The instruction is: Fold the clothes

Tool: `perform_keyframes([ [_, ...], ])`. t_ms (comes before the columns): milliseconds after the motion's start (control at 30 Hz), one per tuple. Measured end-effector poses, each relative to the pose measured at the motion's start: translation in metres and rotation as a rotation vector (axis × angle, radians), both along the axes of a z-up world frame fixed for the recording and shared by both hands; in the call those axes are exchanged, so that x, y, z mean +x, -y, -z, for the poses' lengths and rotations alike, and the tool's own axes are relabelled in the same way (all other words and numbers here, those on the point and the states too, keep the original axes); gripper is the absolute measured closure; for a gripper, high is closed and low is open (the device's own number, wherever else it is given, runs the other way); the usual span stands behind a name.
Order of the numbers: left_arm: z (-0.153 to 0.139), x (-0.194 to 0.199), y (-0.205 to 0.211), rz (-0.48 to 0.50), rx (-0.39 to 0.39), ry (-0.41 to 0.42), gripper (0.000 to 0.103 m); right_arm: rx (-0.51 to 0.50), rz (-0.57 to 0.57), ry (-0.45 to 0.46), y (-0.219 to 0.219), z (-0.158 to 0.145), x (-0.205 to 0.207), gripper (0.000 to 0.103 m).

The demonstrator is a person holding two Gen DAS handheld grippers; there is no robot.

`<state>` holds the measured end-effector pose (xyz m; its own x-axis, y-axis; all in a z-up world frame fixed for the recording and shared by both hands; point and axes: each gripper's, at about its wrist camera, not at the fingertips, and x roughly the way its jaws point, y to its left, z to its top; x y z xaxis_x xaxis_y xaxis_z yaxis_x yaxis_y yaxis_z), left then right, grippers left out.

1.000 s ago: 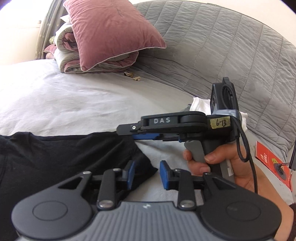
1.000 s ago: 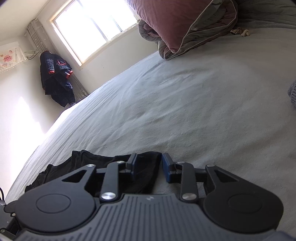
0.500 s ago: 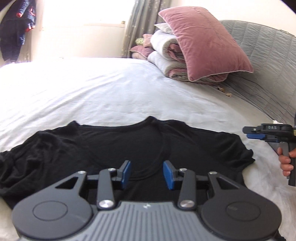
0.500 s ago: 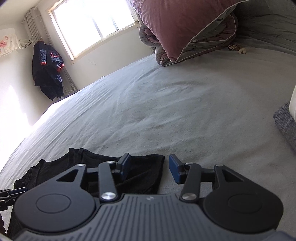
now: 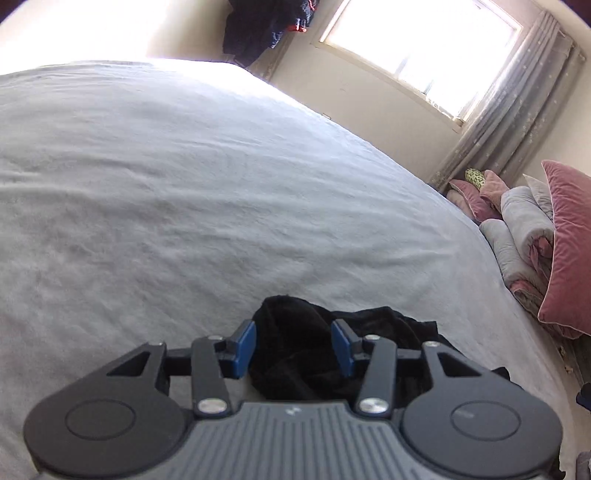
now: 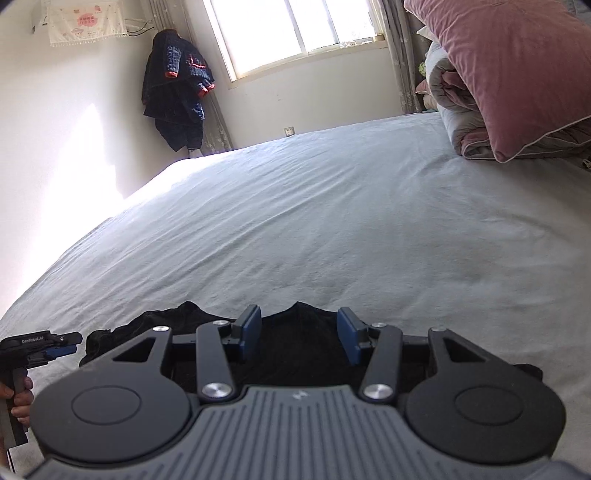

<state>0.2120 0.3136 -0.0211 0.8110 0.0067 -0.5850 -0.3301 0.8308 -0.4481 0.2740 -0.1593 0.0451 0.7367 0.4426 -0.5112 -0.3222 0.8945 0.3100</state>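
While both spread wide, left tool point(image 5: 293, 345), right tool point(image 6: 299, 334), over black shirt point(image 6: 303, 354), "GenRobot" lettering.

place: home bedroom | bed point(image 6: 332, 221) with pale grey sheet | pink pillow point(image 6: 517, 74) on rolled quilt point(image 6: 454, 110) | curtained window point(image 6: 291, 33) | dark jacket point(image 6: 177, 92) hanging in corner | wall hanging point(image 6: 86, 18)
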Motion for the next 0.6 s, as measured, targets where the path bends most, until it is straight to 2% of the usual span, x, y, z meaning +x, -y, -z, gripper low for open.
perform_keyframes([
  [33,0.010,-0.002,-0.008,-0.008,-0.040,-0.003,0.059,0.025,-0.040,-0.011,-0.017,0.001,0.005,0.053],
  [67,0.019,-0.004,-0.016,-0.015,-0.082,-0.004,0.064,0.050,-0.078,-0.024,-0.033,0.002,0.010,0.053],
  [133,0.026,-0.007,-0.029,-0.033,-0.181,0.024,0.070,0.094,-0.150,-0.055,-0.066,0.006,0.019,0.053],
  [167,0.030,-0.009,-0.035,-0.040,-0.228,0.037,0.071,0.111,-0.186,-0.069,-0.084,0.010,0.024,0.053],
  [233,0.032,-0.012,-0.037,-0.035,-0.255,0.045,0.073,0.139,-0.255,-0.098,-0.120,0.017,0.033,0.053],
  [267,0.032,-0.011,-0.035,-0.025,-0.256,0.042,0.077,0.140,-0.286,-0.108,-0.139,0.020,0.037,0.054],
  [467,0.032,-0.004,-0.018,0.039,-0.256,0.026,0.080,0.037,-0.415,-0.130,-0.239,0.045,0.051,0.058],
  [533,0.029,-0.004,-0.014,0.048,-0.204,0.042,0.080,-0.013,-0.441,-0.135,-0.266,0.054,0.055,0.066],
  [600,0.025,-0.005,-0.009,0.069,-0.146,0.086,0.080,-0.066,-0.445,-0.138,-0.283,0.061,0.058,0.069],
])
